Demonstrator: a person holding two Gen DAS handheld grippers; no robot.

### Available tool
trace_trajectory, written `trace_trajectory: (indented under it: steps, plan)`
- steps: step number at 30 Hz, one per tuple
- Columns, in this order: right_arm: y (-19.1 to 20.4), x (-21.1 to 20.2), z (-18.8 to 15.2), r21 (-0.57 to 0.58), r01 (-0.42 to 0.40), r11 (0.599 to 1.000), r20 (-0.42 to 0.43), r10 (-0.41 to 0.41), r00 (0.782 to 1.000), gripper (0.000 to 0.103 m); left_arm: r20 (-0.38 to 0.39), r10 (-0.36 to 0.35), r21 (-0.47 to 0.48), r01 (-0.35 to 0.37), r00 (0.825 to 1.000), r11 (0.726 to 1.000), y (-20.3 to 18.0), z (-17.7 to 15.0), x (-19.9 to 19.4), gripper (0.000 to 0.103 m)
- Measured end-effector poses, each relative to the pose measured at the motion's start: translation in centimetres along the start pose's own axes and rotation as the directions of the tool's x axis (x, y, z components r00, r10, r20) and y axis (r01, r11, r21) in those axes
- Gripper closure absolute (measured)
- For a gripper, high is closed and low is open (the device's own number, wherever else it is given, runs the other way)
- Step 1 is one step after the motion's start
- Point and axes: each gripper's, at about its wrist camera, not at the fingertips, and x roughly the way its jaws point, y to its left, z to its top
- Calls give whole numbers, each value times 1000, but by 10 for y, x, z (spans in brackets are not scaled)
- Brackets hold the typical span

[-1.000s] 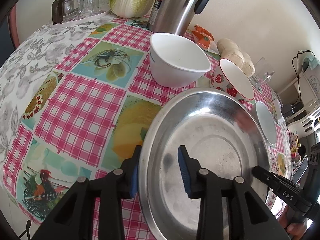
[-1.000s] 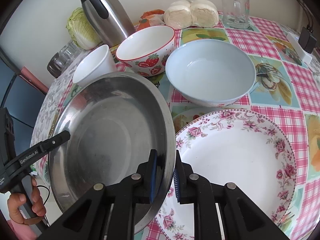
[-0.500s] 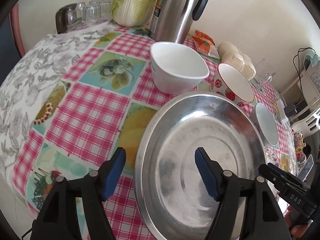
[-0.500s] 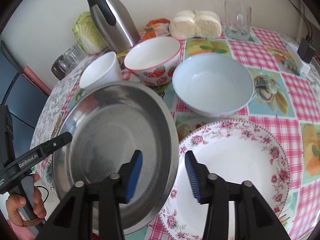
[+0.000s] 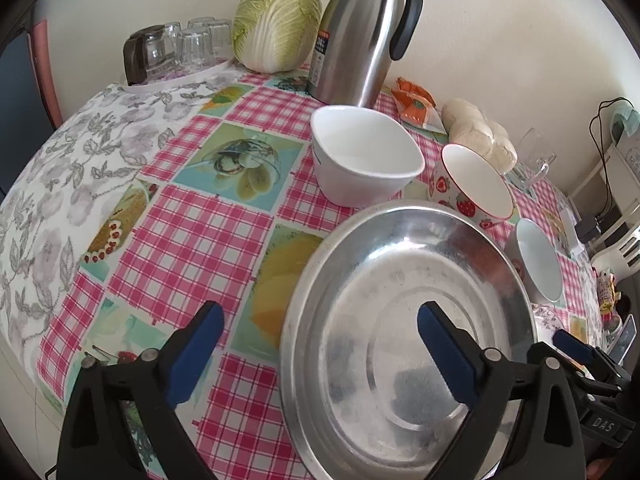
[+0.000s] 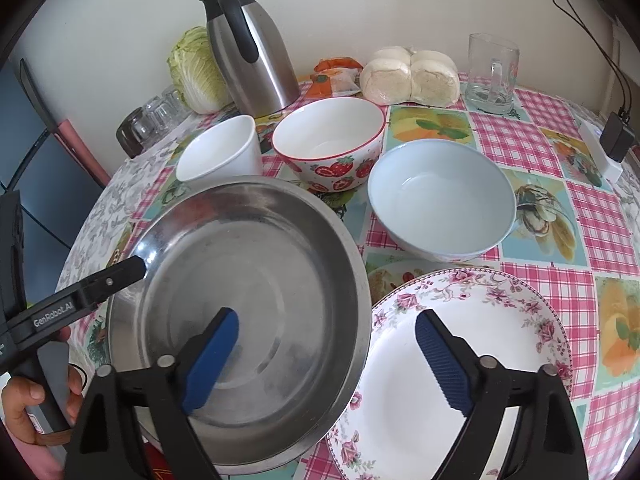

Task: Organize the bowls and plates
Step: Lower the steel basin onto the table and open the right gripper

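- Nearest us, our left gripper (image 5: 318, 352) stood with its jaws spread wide; they had just been opening. The steel plate's left rim lay between the blue pads, and neither pad pressed on it.
- Our right gripper (image 6: 326, 354) was likewise spread wide, its jaws just having opened. The steel plate's right rim ran between its pads, untouched by either; the left pad hung over the steel, the right pad over the floral plate.
- The steel plate (image 6: 248, 280) lay free on the checked tablecloth (image 5: 192, 240), at the near edge of the table.
- Its right edge overlapped the rim of the floral plate (image 6: 480, 340), which sat just to its right.
- In the right view we saw a hand (image 6: 24, 404) at the lower left, gripping the left gripper's handle.
- Beyond the plates stood three bowls in a rough row: a white bowl (image 6: 220, 152) on the left, a strawberry bowl (image 6: 330, 142) in the middle, a pale blue bowl (image 6: 440, 196) on the right.
- Farther back we saw a steel jug (image 6: 252, 52), a cabbage (image 5: 276, 20), wrapped buns (image 6: 412, 76) and a glass mug (image 6: 492, 72).
- A tray of glasses (image 5: 180, 48) sat at the far left corner, by the wall.
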Motion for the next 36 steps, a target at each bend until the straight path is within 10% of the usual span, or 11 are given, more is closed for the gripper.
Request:
trace_trajectory:
  steps: [26, 36]
  plan:
    - [-14, -16, 0, 62, 1, 998, 70, -6, 998, 0, 101, 54, 93, -63, 993, 994, -18, -3, -21, 0]
    - [-45, -54, -10, 195, -26, 981, 192, -12, 981, 0, 227, -116, 154, 81, 967, 985, -50, 9, -77, 0]
